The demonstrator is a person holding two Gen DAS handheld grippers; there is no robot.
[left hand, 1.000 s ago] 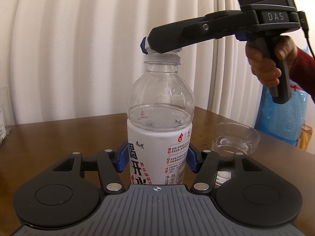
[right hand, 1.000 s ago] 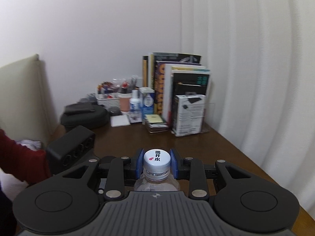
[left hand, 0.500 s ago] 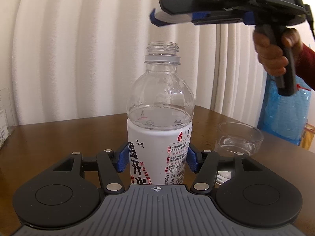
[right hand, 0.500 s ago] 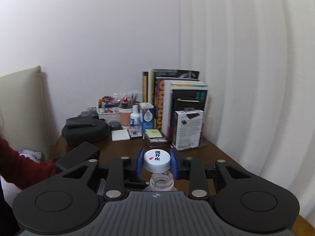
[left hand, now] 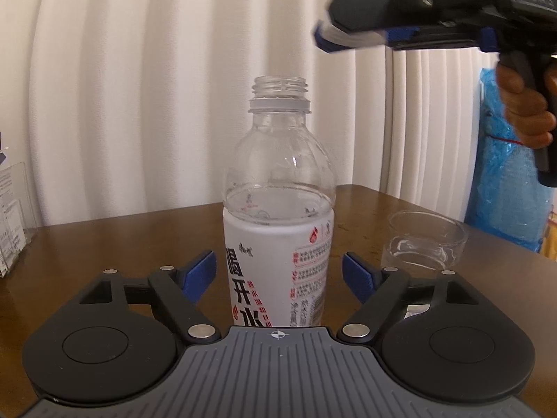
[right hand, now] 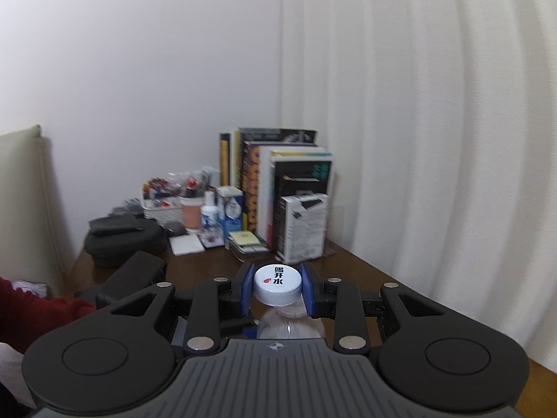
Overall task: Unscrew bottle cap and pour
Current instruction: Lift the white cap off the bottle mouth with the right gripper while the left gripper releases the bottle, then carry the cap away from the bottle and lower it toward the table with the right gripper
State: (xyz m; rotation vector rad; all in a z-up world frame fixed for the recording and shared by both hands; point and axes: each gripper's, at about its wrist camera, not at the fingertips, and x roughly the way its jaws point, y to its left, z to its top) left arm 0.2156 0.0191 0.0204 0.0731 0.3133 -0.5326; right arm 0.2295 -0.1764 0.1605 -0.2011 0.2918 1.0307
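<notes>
Right wrist: claw [right hand: 277, 291] hides bottle [right hand: 290, 325] neck.

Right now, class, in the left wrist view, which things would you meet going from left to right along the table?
Clear plastic stand → left finger pad → water bottle, standing open → right finger pad → glass bowl → blue plastic bag behind the table's right edge.
</notes>
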